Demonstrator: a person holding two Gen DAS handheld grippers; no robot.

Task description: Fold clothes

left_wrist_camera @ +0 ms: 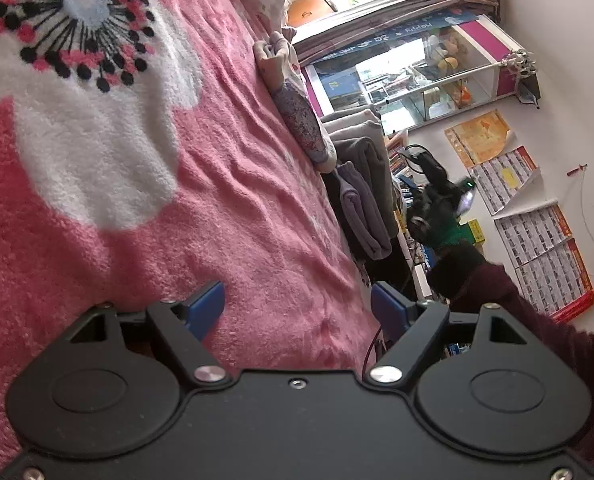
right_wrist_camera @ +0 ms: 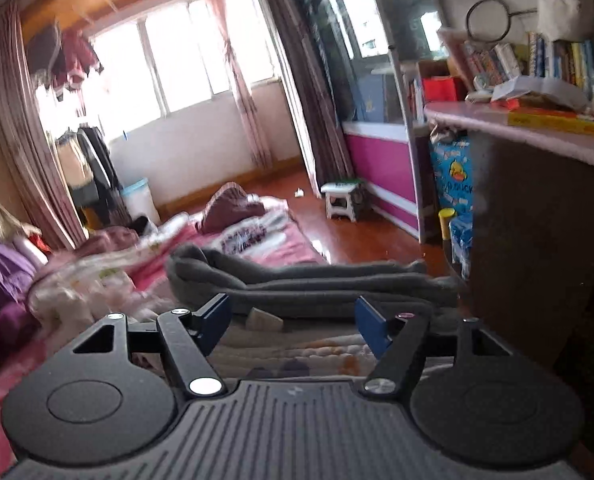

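Note:
My left gripper (left_wrist_camera: 297, 312) is open and empty, held just above a pink fleece blanket (left_wrist_camera: 233, 184) with a white flower pattern. Folded grey clothes (left_wrist_camera: 365, 184) lie stacked at the blanket's far edge. The other gripper (left_wrist_camera: 437, 204) shows beyond them, held by a hand in a dark sleeve. In the right wrist view my right gripper (right_wrist_camera: 293, 328) is open and empty, low over the bed. A stack of folded grey clothes (right_wrist_camera: 309, 280) lies just ahead of its fingertips.
Crumpled pink and white bedding (right_wrist_camera: 97, 276) lies to the left, with a maroon garment (right_wrist_camera: 233, 208) farther back. A dark desk (right_wrist_camera: 537, 240) stands close on the right. A white stool (right_wrist_camera: 341, 200) stands on the wooden floor. A glass cabinet (left_wrist_camera: 417, 76) stands by the wall.

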